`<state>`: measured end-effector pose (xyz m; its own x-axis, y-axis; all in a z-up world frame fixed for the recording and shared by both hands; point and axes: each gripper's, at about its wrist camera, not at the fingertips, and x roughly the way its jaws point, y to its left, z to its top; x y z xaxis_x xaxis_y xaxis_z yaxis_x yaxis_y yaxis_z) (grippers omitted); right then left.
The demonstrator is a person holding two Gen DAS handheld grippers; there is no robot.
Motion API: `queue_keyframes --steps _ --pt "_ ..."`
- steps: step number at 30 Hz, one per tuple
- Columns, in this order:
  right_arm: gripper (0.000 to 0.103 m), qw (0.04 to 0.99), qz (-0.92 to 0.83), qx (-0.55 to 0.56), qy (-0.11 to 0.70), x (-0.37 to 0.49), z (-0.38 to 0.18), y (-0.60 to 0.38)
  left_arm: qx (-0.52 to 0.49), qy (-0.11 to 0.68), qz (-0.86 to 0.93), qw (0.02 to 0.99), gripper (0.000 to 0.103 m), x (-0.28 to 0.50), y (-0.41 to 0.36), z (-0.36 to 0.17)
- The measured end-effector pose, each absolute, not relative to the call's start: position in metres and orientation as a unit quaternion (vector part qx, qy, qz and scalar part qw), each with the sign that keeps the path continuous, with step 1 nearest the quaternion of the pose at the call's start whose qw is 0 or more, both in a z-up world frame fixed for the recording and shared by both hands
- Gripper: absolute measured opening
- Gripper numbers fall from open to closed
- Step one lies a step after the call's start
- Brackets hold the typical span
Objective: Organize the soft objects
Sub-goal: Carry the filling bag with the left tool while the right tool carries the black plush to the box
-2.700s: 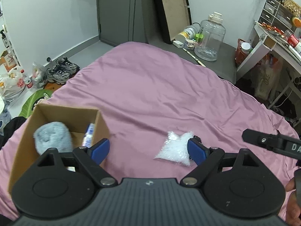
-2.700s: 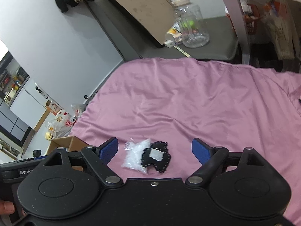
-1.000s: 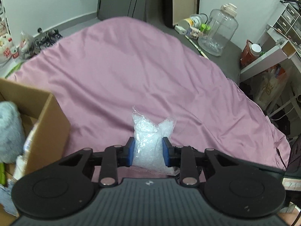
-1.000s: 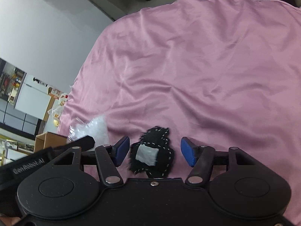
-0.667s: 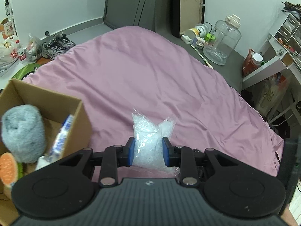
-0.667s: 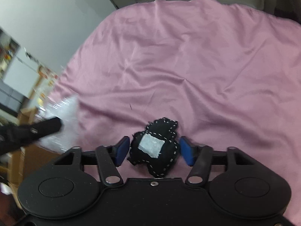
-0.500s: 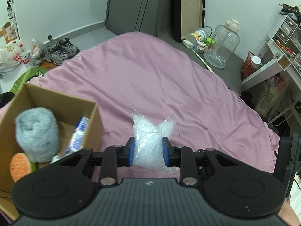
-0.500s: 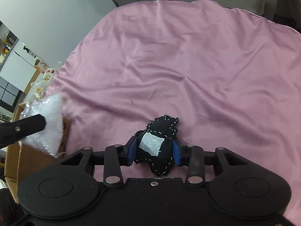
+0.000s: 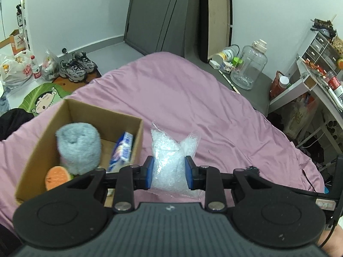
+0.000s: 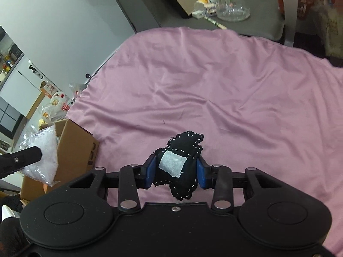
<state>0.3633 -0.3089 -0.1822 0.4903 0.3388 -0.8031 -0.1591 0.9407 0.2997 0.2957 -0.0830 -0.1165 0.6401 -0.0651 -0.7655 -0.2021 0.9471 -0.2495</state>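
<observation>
From my left wrist view, my left gripper (image 9: 168, 173) has its fingers pressed on the clear crinkly bag (image 9: 170, 160), which hangs clear of the pink bed sheet (image 9: 193, 98). The cardboard box (image 9: 42, 141) sits at about ten o'clock from the bag, just beside it. Already inside are a fluffy grey roll (image 9: 78, 145), an orange round piece (image 9: 56, 174) and a blue-and-white packet (image 9: 123, 148), so I judge part of the sorting done.

From my right wrist view, my right gripper (image 10: 175, 172) has just been closing, and its fingers now pinch the black stitched pouch (image 10: 182, 167) with the white patch, lifted off the sheet. At nine o'clock I see the box (image 10: 79, 150) again, with the bag (image 10: 45, 156) held in front of it. The sheet (image 10: 214, 85) shows no other loose soft things.

What is left, as I judge it: both pieces must go over the box and be dropped in. Neither is in yet.
</observation>
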Motion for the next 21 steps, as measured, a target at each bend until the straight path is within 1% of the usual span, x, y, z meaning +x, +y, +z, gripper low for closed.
queue_keyframes --steps 7,21 --pt "0.039 0.877 0.155 0.068 0.449 0.343 -0.146 -0.292 -0.166 0.405 0.053 0.897 0.029 0.271 -0.045 -0.099" --pt "0.039 0.893 0.165 0.032 0.418 0.316 -0.11 -0.249 -0.177 0.401 0.061 0.897 0.029 0.244 0.013 -0.091"
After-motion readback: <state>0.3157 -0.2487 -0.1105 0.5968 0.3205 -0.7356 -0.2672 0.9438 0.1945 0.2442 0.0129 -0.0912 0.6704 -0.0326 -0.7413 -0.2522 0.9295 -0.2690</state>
